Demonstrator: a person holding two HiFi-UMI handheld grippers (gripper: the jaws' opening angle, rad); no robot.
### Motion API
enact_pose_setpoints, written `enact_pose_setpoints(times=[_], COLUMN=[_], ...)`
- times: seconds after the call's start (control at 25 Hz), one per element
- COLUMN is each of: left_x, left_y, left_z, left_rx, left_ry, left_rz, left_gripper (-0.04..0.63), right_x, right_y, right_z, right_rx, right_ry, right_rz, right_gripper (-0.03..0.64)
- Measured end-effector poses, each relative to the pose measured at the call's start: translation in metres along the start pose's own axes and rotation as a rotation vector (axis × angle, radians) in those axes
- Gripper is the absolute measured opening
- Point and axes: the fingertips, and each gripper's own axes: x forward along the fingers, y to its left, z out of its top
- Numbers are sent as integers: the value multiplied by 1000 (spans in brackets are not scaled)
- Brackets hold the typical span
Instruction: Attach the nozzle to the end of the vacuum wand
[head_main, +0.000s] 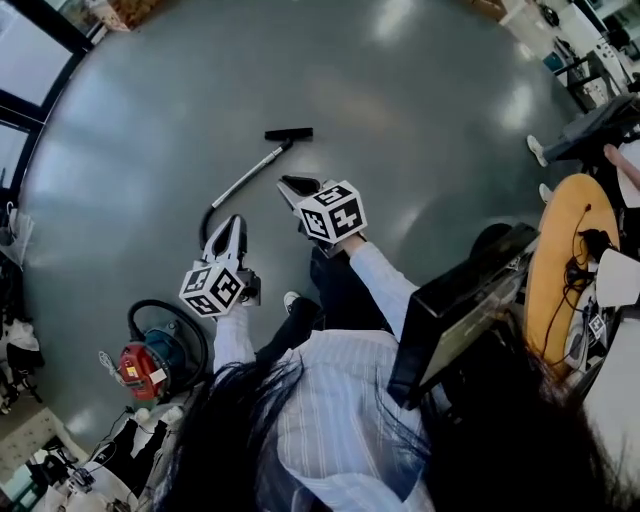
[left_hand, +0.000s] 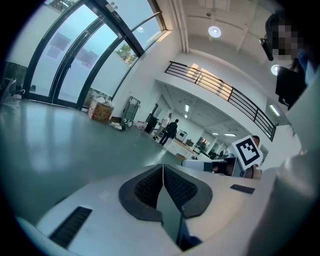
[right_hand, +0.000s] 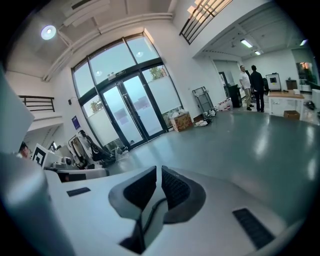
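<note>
On the grey floor (head_main: 420, 110) the vacuum wand (head_main: 248, 177) lies slanted, well apart from the person, and its far end meets the black nozzle (head_main: 289, 133), which lies flat across it. The near end of the wand goes into a dark hose (head_main: 168, 308) that curves down to the red and blue vacuum cleaner (head_main: 150, 362) at the person's left side. The left hand-held gripper (head_main: 233, 225) is in the air above the floor, near the low end of the wand but not touching it. Its ribbed pads (left_hand: 150, 187) are pressed together with nothing between them. The right hand-held gripper (head_main: 290, 185) is just beside it, also in the air, and its pads (right_hand: 175, 187) are almost together, with only a thin gap, and empty.
</note>
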Motion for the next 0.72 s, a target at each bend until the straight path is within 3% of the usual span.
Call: enact_pose_setpoints(times=[0.4,0.72], left_x=[-136,-156], left_y=[7,-37], left_z=[-62,-81], left_rx=[-40,-13], left_ry=[14,1], left_rz=[-46,-59], left_gripper=[14,14], right_x=[-40,-87], right_y=[128,135], right_z=[-89,-104], right_rx=[13,9], right_ry=[9,-1], right_rz=[-11,-16], right_gripper=[37,37])
